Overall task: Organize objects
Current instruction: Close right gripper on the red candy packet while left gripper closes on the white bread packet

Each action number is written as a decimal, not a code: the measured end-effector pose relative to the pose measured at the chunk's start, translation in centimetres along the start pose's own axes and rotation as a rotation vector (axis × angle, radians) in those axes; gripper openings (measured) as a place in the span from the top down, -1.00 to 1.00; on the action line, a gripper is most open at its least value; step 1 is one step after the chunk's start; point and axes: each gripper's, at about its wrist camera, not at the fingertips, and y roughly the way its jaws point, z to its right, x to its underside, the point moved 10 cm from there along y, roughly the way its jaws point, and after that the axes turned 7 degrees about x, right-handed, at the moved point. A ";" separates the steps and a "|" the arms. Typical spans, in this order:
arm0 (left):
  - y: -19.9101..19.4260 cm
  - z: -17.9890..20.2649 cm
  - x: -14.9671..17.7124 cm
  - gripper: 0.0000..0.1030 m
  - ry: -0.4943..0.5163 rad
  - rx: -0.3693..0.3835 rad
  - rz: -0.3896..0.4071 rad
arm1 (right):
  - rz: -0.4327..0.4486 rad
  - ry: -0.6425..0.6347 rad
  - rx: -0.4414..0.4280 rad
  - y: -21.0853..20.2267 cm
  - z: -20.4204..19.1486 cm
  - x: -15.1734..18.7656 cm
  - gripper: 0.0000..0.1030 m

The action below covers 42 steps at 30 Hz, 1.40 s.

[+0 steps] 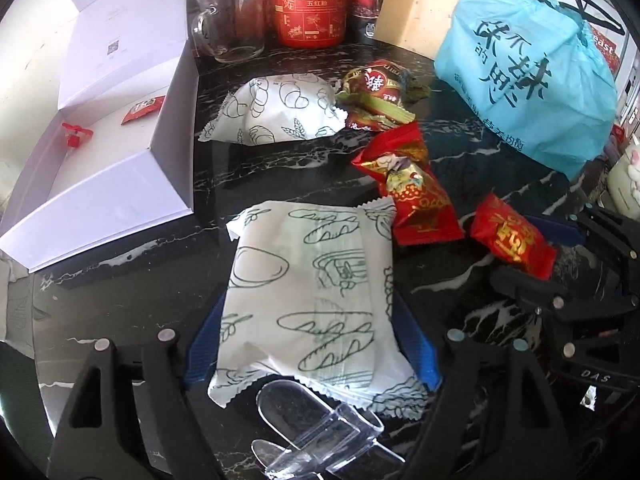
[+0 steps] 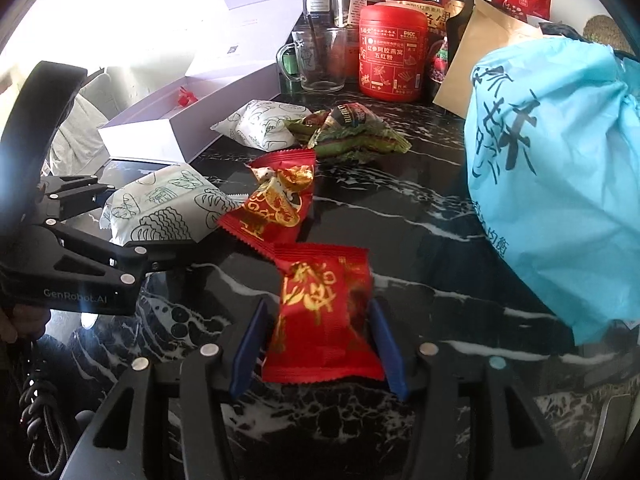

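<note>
While both claws point down at the black marble worktop, each has a packet between its blue pads. The left claw straddles a white bread packet; its pads sit at the packet's sides, but whether they press I cannot tell. The right claw frames a red packet — again contact is unclear. Another red packet lies just beyond, touching the white one. Farther back lie a second white packet and a green-red packet, side by side. An open white box stands at the left, a blue bag at the right, a red tin behind.
</note>
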 end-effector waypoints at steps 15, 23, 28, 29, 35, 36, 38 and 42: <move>0.1 0.4 -0.5 -0.21 0.014 0.014 0.039 | 0.025 0.012 0.020 0.0 0.8 -0.1 0.13; -0.2 1.4 -0.5 -0.10 0.059 -0.036 0.045 | 0.018 0.085 -0.031 -0.3 1.5 -0.2 0.27; -0.8 1.8 -0.5 -0.10 0.060 -0.019 0.048 | 0.025 0.088 -0.042 -1.1 1.5 -0.5 0.31; -1.0 1.8 -0.6 -0.10 0.061 -0.020 0.049 | 0.028 0.087 -0.044 -1.2 1.4 -0.7 0.31; -2.6 1.8 -1.2 -0.10 0.057 -0.015 0.079 | 0.056 0.083 -0.060 -2.7 0.9 -1.6 0.31; -2.9 1.7 -1.3 -0.10 0.056 -0.015 0.083 | 0.058 0.081 -0.062 -2.9 0.8 -1.7 0.31; -3.4 1.5 -1.3 -0.10 0.051 -0.015 0.091 | 0.067 0.071 -0.061 -3.4 0.4 -2.1 0.31; -4.3 0.8 -0.9 -0.10 0.033 -0.024 0.091 | 0.085 0.045 -0.076 -4.2 -0.7 -2.8 0.31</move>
